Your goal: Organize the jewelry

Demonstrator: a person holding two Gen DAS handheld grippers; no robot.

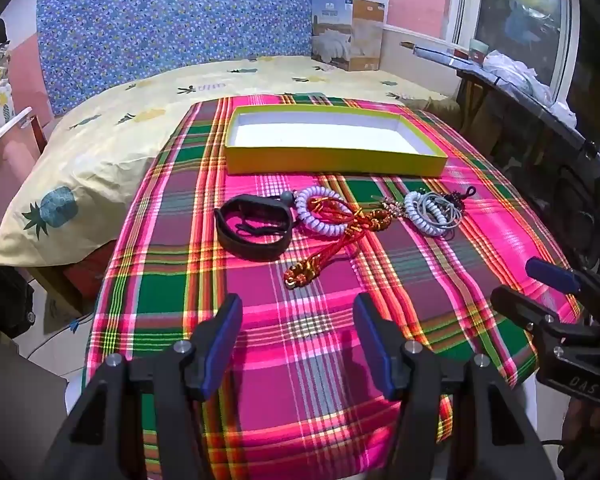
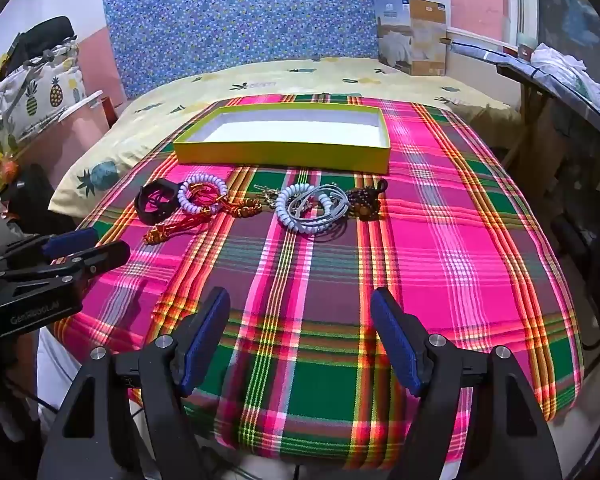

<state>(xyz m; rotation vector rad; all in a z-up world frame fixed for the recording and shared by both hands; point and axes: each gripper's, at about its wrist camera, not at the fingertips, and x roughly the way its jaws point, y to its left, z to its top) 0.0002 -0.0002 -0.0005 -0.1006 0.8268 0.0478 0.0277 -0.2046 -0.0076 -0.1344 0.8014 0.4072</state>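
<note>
A shallow yellow box [image 1: 332, 162] [image 2: 284, 154] with a white inside stands open and empty on the plaid cloth. In front of it lies a row of jewelry: a black band [image 1: 252, 226] [image 2: 156, 202], a white coil bracelet [image 1: 320, 216] [image 2: 200, 196], a red and gold knotted cord [image 1: 324, 248] [image 2: 180, 224], a second white coil with grey cords [image 1: 432, 212] [image 2: 312, 208], and a brown beaded piece [image 2: 366, 202]. My left gripper [image 1: 298, 308] is open and empty, near the front of the cloth. My right gripper [image 2: 300, 300] is open and empty too.
The pink, green and purple plaid cloth [image 1: 300, 340] covers a table beside a bed with a yellow pineapple sheet [image 1: 140, 120]. A cardboard box [image 1: 348, 36] stands at the back. A dark shelf [image 1: 540, 120] runs along the right.
</note>
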